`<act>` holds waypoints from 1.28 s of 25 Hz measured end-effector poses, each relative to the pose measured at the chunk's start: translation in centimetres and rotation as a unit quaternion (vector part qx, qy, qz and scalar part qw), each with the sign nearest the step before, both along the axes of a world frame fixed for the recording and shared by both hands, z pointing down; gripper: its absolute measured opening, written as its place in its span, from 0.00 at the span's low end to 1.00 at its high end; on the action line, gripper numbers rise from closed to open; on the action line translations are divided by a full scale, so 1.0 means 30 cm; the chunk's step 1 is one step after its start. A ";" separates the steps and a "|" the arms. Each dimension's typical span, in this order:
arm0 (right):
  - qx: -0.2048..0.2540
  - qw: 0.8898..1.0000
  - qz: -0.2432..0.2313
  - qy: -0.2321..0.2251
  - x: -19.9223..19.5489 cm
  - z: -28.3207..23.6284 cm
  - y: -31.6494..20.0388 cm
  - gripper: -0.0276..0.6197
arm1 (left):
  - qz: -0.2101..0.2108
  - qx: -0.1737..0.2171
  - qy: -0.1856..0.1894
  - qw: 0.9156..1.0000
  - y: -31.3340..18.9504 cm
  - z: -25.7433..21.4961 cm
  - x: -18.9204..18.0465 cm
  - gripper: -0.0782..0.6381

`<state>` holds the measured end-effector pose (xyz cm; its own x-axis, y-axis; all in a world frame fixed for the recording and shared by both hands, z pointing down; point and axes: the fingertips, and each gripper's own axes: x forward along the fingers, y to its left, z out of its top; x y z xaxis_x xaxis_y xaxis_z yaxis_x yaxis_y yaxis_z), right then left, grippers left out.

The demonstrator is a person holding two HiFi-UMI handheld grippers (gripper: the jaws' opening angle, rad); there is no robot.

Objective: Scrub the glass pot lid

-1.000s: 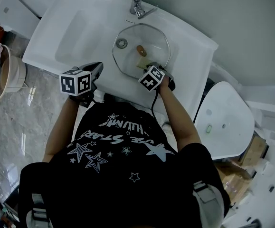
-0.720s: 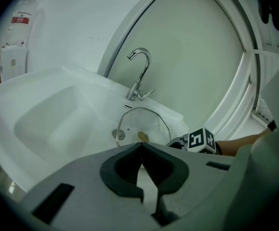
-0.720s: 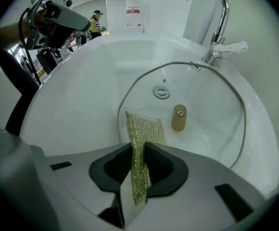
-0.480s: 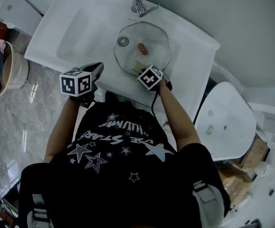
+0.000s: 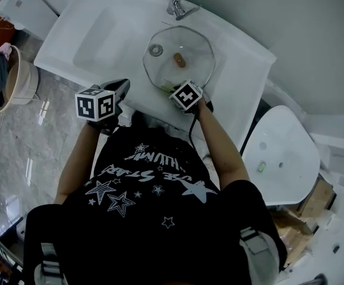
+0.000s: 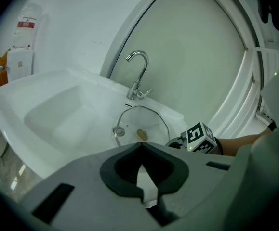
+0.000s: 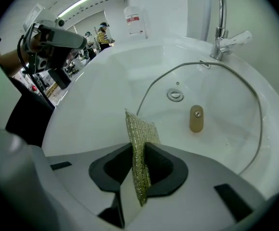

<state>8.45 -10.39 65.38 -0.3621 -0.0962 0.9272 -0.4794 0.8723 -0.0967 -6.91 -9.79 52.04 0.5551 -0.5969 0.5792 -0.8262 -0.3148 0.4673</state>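
The glass pot lid [image 5: 186, 43] lies flat in the round sink basin, its brown knob [image 5: 178, 58] facing up. My right gripper [image 5: 175, 90] hovers over the lid's near edge, shut on a gold scouring cloth [image 7: 139, 137]. In the right gripper view the cloth stands upright between the jaws [image 7: 139, 146], with the lid [image 7: 221, 124] and knob [image 7: 196, 118] just beyond. My left gripper [image 5: 122, 86] is held off the sink's front edge, left of the lid. Its jaws [image 6: 141, 146] are shut with nothing between them.
A chrome faucet [image 5: 174, 3] stands behind the lid. A shallow rectangular basin [image 5: 97, 31] fills the sink's left part. A white oval fixture [image 5: 281, 150] stands to the right, and a wooden tub [image 5: 8, 79] sits on the floor at the left.
The right gripper has slid the cloth a little to the left along the lid's near edge. The left gripper has stayed where it was.
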 end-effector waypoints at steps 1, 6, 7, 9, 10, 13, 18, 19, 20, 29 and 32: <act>0.004 1.000 0.007 -0.007 0.002 -0.015 -0.006 0.16 | -0.003 0.001 0.000 1.000 0.007 -0.003 0.003 0.12; 0.019 0.998 0.034 -0.054 0.009 -0.089 -0.032 0.15 | -0.025 0.004 0.000 1.000 0.041 -0.010 0.010 0.12; 0.022 0.997 0.039 -0.062 0.014 -0.102 -0.034 0.15 | -0.029 0.004 0.000 1.000 0.051 -0.009 0.013 0.12; 0.026 0.995 0.050 -0.081 0.025 -0.130 -0.039 0.15 | -0.036 0.004 0.001 0.999 0.072 -0.009 0.023 0.12; 0.028 0.994 0.056 -0.092 0.030 -0.145 -0.041 0.15 | -0.038 0.004 0.001 0.999 0.082 -0.009 0.030 0.12; 0.031 0.989 0.074 -0.126 0.046 -0.194 -0.041 0.15 | -0.047 0.003 0.002 0.999 0.110 -0.009 0.049 0.12; 0.047 0.978 0.096 -0.181 0.061 -0.288 -0.036 0.15 | -0.057 0.003 -0.001 0.998 0.157 -0.005 0.065 0.12; 0.050 0.976 0.097 -0.189 0.063 -0.304 -0.032 0.15 | -0.057 0.003 -0.001 0.998 0.167 -0.004 0.068 0.12; 0.053 0.974 0.099 -0.196 0.065 -0.320 -0.029 0.15 | -0.057 0.002 -0.001 0.998 0.175 -0.004 0.072 0.12; 0.069 0.966 0.107 -0.224 0.122 -0.377 0.016 0.15 | -0.056 0.009 -0.005 0.998 0.218 0.000 0.099 0.12; 0.067 0.964 0.120 -0.229 0.147 -0.378 0.029 0.15 | -0.048 0.004 -0.005 0.999 0.240 0.007 0.116 0.12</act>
